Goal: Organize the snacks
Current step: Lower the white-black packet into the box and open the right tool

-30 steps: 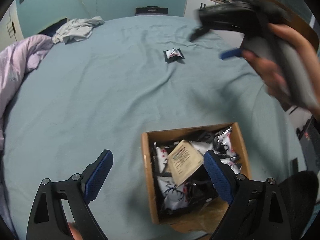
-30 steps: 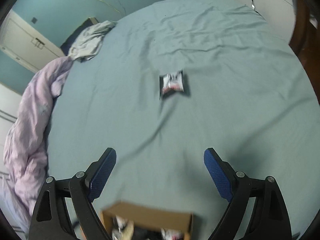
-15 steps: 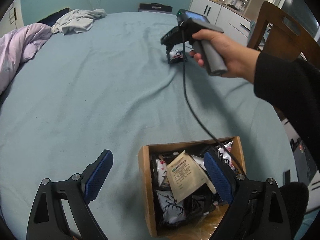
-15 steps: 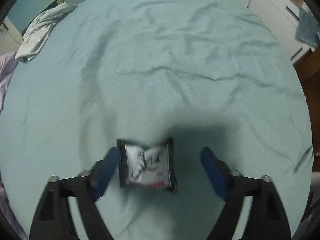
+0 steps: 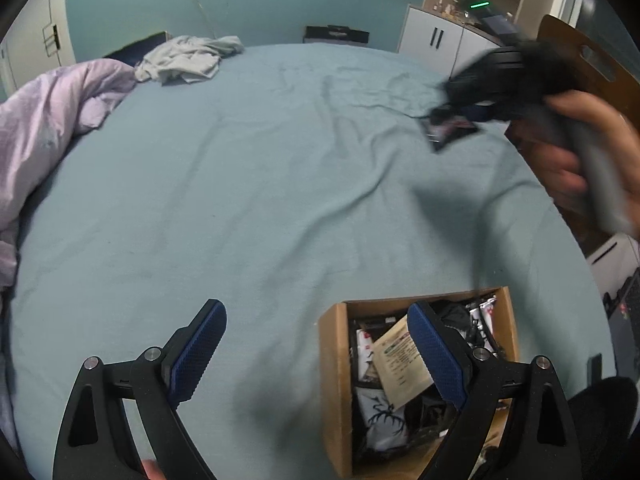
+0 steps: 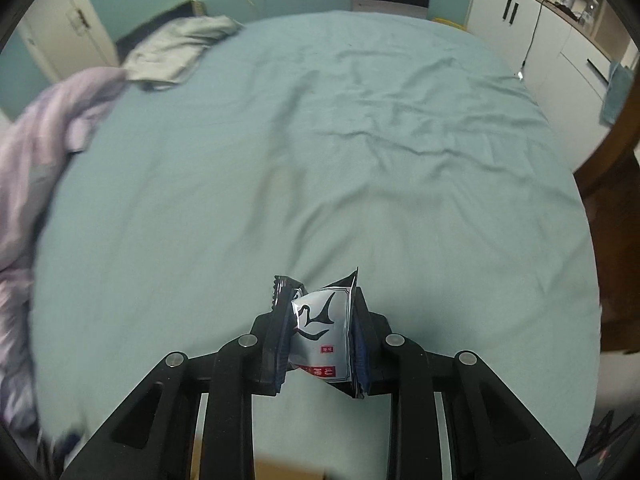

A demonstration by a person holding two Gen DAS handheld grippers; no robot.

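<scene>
My right gripper [image 6: 320,320] is shut on a black and white snack packet [image 6: 320,336], held above the blue sheet. In the left wrist view the same gripper [image 5: 460,114] shows blurred at the upper right with the packet [image 5: 450,130] in its jaws, clear of the bed. My left gripper [image 5: 316,352] is open and empty, low over the bed. A brown cardboard box [image 5: 332,380] with several snack packets and a tan sachet [image 5: 402,368] sits under its right finger.
A lilac duvet [image 5: 44,120] is heaped at the left edge of the bed. A grey garment [image 5: 188,58] lies at the far end. White cabinets [image 6: 532,28] and a wooden chair [image 5: 580,60] stand to the right.
My right gripper closed on the snack packet that lay on the sheet and lifted it off the bed, moving back toward the right. The left gripper stayed open near the box.
</scene>
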